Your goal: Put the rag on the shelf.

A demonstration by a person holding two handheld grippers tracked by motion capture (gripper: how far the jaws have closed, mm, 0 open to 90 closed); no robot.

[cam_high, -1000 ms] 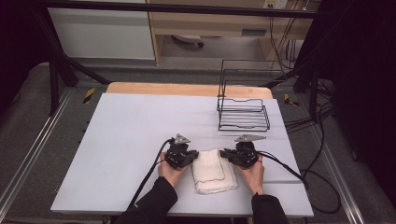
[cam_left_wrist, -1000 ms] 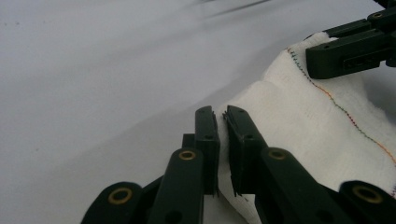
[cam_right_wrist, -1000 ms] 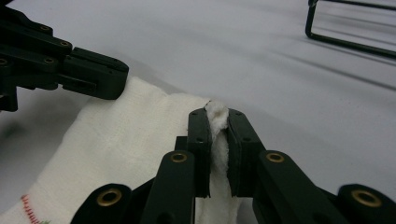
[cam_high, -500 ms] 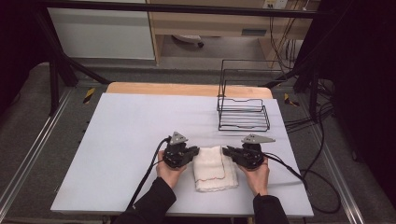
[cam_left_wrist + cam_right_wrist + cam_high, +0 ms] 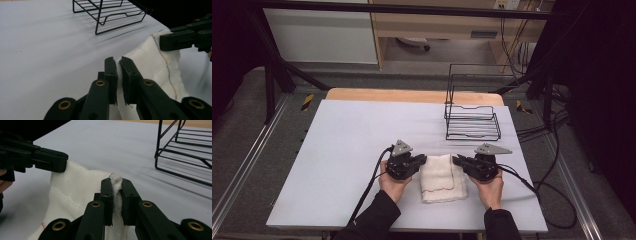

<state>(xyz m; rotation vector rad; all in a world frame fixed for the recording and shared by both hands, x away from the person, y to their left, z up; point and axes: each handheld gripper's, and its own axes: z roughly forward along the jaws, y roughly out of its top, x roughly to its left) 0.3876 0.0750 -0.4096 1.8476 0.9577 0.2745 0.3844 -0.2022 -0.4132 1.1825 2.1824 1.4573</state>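
At the near edge of the table [image 5: 337,150], a folded white cloth [image 5: 441,179] lies between the two hands. The left claw [image 5: 423,160] is closed on its far left corner and the right claw [image 5: 457,160] pinches its far right corner, fabric bunched between the jaws. Both corners seem gripped; the lift or fold itself looks not yet done. Farther off stands an empty wire rack [image 5: 473,122].

The white table [image 5: 347,150] bears a folded cloth [image 5: 442,177] and wire rack [image 5: 472,127].
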